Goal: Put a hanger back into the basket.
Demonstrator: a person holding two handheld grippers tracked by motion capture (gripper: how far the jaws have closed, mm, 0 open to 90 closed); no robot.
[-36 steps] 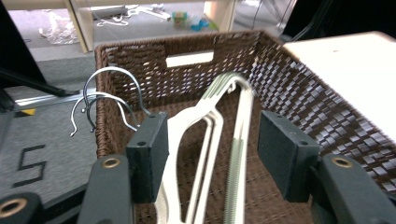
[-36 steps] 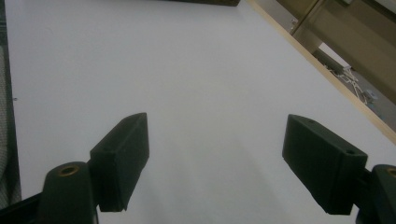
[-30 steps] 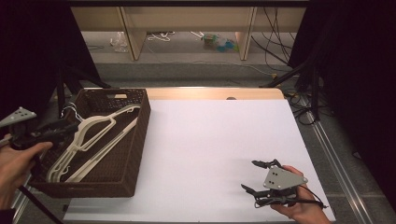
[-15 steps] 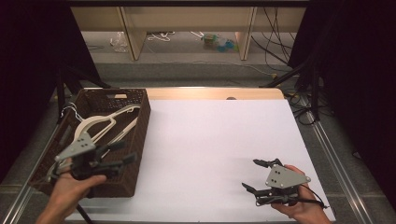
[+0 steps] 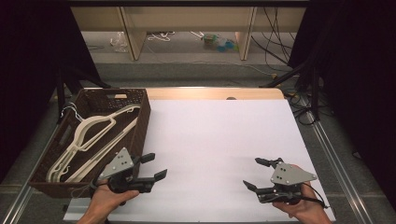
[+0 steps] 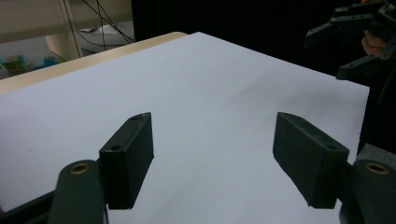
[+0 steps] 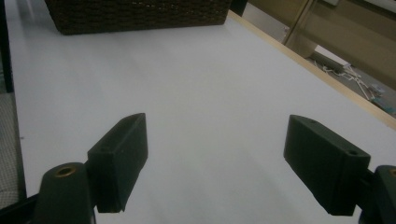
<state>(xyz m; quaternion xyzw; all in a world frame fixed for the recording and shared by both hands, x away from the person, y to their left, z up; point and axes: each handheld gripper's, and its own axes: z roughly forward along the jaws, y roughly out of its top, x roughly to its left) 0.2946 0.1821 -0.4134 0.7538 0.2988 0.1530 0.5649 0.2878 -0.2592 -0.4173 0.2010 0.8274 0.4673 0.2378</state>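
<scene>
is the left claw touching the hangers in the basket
Apart. The left gripper view shows the left claw open over bare white table; the high view shows the hangers lying in the basket.

The basket's near left corner hides behind the left gripper; the hangers' lower ends are cut off by its wall; both forearms leave the high view's bottom edge; floor clutter beyond the table is too small to identify.

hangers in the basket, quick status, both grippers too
Left gripper open, jaws just widened, nothing between them, beside basket. Right gripper open, empty, over white table. Hangers lie untouched in basket. Nothing in the way.
</scene>
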